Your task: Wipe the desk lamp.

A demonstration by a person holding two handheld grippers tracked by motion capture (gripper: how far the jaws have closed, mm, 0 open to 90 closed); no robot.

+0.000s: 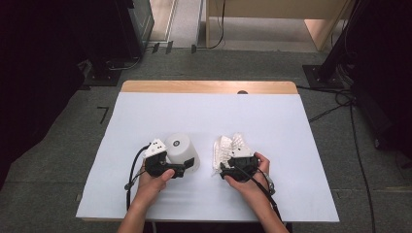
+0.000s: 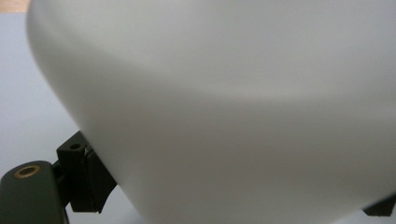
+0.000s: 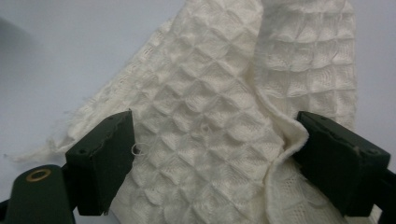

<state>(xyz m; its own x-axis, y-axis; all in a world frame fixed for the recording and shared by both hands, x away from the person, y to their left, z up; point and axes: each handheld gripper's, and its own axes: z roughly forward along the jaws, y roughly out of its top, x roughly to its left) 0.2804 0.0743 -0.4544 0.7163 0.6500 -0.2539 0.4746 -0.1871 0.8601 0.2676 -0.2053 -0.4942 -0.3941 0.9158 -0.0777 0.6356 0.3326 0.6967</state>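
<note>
Cream waffle-weave cloth [image 3: 219, 130] lies bunched right of centre on pale blue table [image 1: 204, 116]; your right gripper [image 3: 212, 154] straddles it, jaws spread, nothing pinched yet. Your left gripper [image 1: 167, 167] clamps white upturned plastic cup [image 1: 180, 149], likely steadying it for wiping.

Far half of the pale blue counter [image 1: 209, 109] is lying bare, so hands are getting free passage there, also along both side edges. Near middle is getting crowded: white rounded plastic container [image 1: 181, 150] is sitting between the left gripper [image 1: 180, 170] fingers, blocking its forward path. Just right of it, a narrow open gap is separating it from the crumpled cream waffle-weave cloth [image 1: 229, 145]. That cloth is lying between the right gripper [image 3: 210, 154] fingers [image 3: 109, 154], standing wide around it, with folds bunching up against the right one.
</note>
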